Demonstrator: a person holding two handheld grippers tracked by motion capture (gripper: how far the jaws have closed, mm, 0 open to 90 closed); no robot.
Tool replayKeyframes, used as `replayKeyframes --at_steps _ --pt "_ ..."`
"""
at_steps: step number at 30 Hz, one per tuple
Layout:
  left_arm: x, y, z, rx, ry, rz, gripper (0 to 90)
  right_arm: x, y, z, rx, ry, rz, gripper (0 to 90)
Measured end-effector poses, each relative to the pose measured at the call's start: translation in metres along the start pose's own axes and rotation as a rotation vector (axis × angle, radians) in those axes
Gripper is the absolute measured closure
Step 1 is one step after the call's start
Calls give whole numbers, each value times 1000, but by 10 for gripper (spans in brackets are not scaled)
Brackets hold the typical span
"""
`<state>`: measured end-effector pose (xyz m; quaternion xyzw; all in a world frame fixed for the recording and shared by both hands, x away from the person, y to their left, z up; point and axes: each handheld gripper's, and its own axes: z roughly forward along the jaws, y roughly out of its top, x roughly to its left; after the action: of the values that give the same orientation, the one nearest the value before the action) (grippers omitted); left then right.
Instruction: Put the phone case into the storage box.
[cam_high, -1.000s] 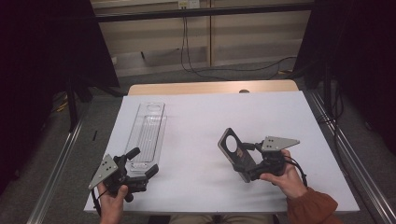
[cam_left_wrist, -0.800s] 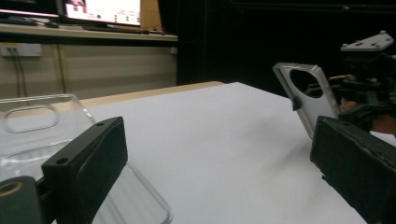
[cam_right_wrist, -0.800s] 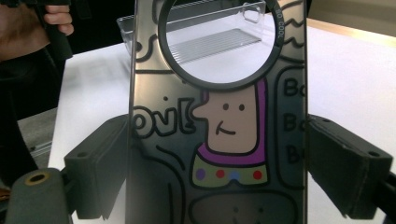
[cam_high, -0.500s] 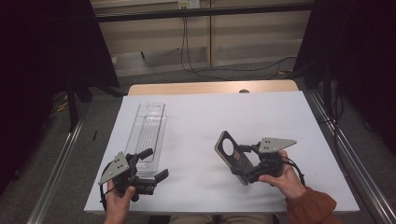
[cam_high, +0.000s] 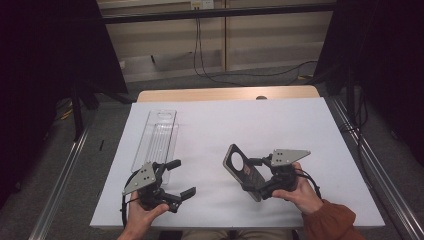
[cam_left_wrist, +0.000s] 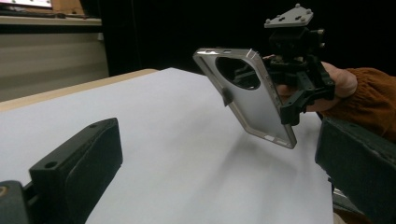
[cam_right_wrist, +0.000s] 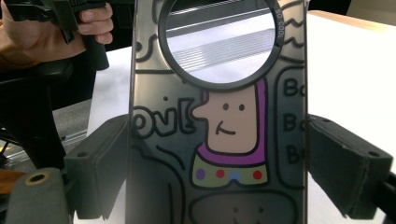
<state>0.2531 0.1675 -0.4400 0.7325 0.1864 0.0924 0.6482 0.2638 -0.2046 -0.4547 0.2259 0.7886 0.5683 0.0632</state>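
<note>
Holding a phone case (cam_high: 243, 171) by its two long edges, the right gripper (cam_high: 260, 181) keeps it tilted up above the white table (cam_high: 280, 125). Near the table's left front, the left gripper (cam_high: 176, 179) has its jaws wide apart with nothing between them, just beside a clear plastic tray (cam_high: 159, 135).

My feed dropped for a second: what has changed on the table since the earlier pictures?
The left claw, open and empty, slid rightward along the near edge, toward the phone case. The right claw kept still, clamped on the case, held tilted above the table. The clear plastic tray has not moved.
</note>
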Motion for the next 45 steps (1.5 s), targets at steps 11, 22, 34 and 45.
replayKeyframes --at_steps 11,22,34,45 --pt "6 16 32 -41 -67 33 8 0 7 0 -11 10 -12 121" --pt "9 29 72 -76 -192 29 5 -1 10 -5 -33 8 -27 121" --pt "7 21 84 -57 -227 30 5 1 7 -1 -18 37 -44 121" --pt "6 21 98 -60 -286 17 4 4 11 -2 -25 86 -56 121"
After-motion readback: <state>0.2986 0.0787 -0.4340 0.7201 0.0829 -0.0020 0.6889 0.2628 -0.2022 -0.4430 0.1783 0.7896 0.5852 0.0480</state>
